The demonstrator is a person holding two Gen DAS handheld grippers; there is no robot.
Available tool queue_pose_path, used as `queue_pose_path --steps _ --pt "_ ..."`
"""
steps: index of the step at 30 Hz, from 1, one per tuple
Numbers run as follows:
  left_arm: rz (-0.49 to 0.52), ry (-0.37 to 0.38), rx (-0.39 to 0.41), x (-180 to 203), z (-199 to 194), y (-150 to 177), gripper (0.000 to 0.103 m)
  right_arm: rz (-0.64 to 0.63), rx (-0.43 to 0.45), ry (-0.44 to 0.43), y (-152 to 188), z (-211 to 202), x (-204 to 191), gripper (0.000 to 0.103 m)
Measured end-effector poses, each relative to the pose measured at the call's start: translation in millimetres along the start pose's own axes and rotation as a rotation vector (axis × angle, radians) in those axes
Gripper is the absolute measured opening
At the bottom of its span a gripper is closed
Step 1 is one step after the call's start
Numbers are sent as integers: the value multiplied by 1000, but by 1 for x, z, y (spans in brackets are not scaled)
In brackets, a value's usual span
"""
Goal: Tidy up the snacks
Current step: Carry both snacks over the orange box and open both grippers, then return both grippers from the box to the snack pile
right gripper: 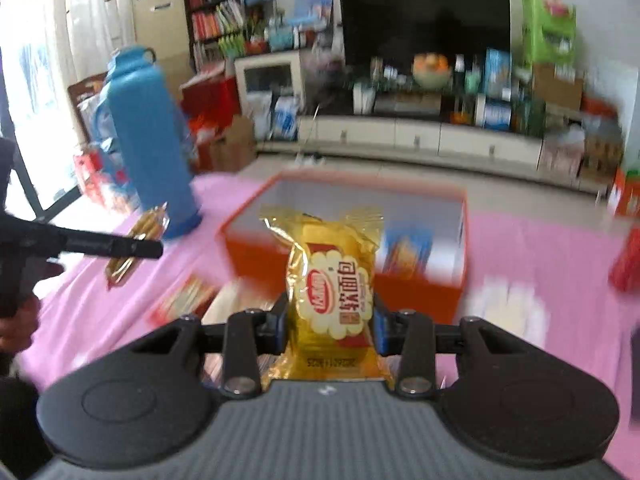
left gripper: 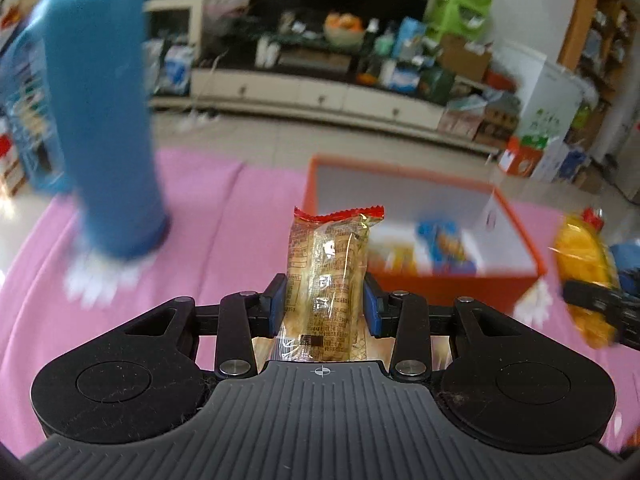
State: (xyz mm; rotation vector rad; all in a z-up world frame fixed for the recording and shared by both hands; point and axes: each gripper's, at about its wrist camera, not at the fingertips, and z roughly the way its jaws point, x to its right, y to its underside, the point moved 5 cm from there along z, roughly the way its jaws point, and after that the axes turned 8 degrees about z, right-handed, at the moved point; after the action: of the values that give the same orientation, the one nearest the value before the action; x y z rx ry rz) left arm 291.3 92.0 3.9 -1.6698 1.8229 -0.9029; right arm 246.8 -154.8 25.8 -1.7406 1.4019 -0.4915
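Left hand-held gripper (left gripper: 325, 306) is clamped on a slim clear-wrapped snack bar (left gripper: 328, 276), blue pads squeezing its lower half while the red crimped top stands up free. Right hand-held gripper (right gripper: 329, 322) is pinched tight on a puffy yellow bread packet (right gripper: 334, 284), gripped across the middle, the film bulging above the pads. Both snacks are held up in the air, short of the orange box (left gripper: 456, 286), which sits just ahead on the pink-covered table (left gripper: 240, 216) with a few packets already inside. A tall blue flask (left gripper: 106, 120) stands off to the left. These look feather-light, crinkly and slippery; the bread seems soft and crushable, so a mid-body hold with gentle pressure looks safest, and the bar's firmer core probably tolerates more squeeze.
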Motion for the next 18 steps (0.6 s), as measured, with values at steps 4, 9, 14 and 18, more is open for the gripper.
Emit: queue_pose_path --steps 4,9,14,18 --pt "31 18 -8 11 59 -41 6 9 -1 24 -47 74 20 43" --pt "91 6 -89 24 135 -49 11 72 -110 8 -56 167 41 43" --pt "73 23 -133 28 170 -39 34 80 -181 4 -44 212 47 63" --pt "66 39 -68 30 141 -41 45 94 -98 -16 -55 187 47 75"
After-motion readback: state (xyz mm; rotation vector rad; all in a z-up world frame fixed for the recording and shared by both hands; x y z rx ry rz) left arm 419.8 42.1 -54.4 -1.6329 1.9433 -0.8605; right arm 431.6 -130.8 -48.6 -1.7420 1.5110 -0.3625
